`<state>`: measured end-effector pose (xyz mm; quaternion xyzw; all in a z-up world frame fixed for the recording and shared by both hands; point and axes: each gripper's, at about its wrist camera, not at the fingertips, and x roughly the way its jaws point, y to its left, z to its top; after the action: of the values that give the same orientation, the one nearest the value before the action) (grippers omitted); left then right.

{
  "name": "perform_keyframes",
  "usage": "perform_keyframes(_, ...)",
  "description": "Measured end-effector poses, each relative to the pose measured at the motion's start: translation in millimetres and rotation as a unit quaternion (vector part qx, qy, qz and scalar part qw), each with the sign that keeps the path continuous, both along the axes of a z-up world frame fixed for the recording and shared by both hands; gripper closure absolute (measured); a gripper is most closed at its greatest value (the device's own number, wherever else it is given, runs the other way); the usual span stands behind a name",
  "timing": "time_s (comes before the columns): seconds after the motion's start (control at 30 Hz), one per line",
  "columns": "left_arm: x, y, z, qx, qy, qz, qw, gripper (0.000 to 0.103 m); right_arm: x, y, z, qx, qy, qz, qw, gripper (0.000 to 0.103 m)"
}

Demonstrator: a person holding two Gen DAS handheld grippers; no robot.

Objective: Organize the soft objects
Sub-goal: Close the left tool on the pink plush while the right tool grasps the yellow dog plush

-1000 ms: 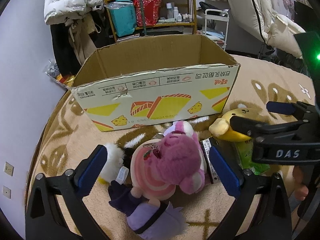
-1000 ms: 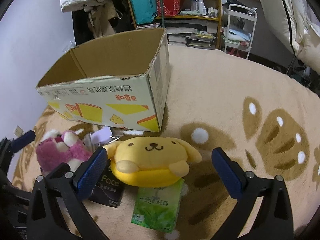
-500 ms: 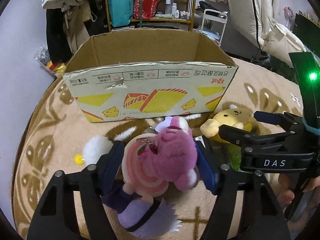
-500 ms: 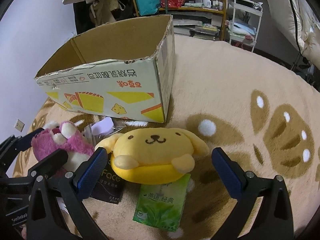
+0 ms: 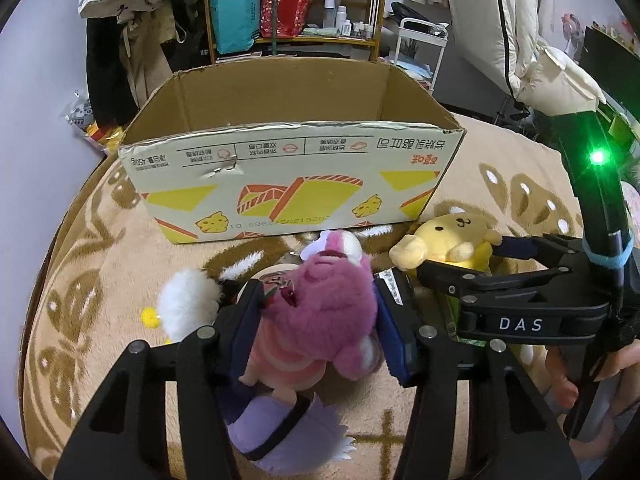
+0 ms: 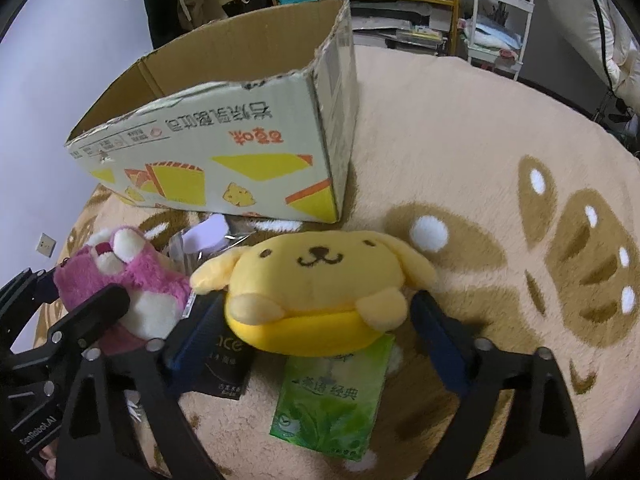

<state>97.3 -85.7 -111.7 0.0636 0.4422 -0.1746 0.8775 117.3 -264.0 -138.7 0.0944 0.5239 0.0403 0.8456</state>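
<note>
The left gripper (image 5: 318,324) is closing, pads pressing the pink plush bear (image 5: 328,304); the right gripper (image 6: 316,320), wide and narrowing, straddles the yellow plush dog (image 6: 320,280), cardboard box (image 5: 296,184) beyond both

We see both views under soft, even indoor light, fairly bright, with a cool purplish cast on the wall (image 5: 28,128). Shadows stay faint: a dull patch lies on the rug (image 6: 460,128) beside the box (image 6: 240,148), and another sits under the yellow plush (image 6: 320,280). A green lamp (image 5: 597,157) on the right gripper (image 5: 460,262) blooms into a small glare. The shelf (image 5: 296,4) looks slightly hazy. Fisheye distortion bends the box edges and curves the rug outward, and black corners ring each frame. The pink plush (image 5: 332,300) is sharp in the middle; the white pompom (image 5: 184,304) beside it looks a little smeared.
</note>
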Motion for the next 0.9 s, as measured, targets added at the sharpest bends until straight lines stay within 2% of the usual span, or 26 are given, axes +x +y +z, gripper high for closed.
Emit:
perform_keyframes(0.2, -1.6, -0.8, 1.7, 0.001, -0.004, -0.001, 1.0000, 0.051, -0.6, 4.1, -0.5, 0.001, 0.000, 0.006, 1.000, 0.015)
perform_keyframes(0.43, -5.0, -0.8, 3.3, 0.004, -0.007, 0.001, 1.0000, 0.051, -2.0, -3.7, 3.1, 0.022, -0.001, -0.001, 1.000, 0.016)
perform_keyframes(0.63, -9.9, -0.5, 5.8, 0.010, -0.014, 0.000, 0.9999, 0.051, -4.6, -1.4, 6.9, 0.016, -0.007, 0.002, 1.000, 0.017)
perform_keyframes(0.8, -15.3, 0.3, 9.8, 0.016, -0.022, 0.004, 0.9996, 0.052, -9.5, -2.4, 16.1, 0.019, -0.024, -0.002, 1.000, 0.017)
perform_keyframes(0.9, -21.6, 1.4, 16.7, 0.015, -0.043, 0.008, 0.9989, 0.052, -14.4, -3.4, 24.4, 0.024, -0.040, -0.003, 0.999, 0.017)
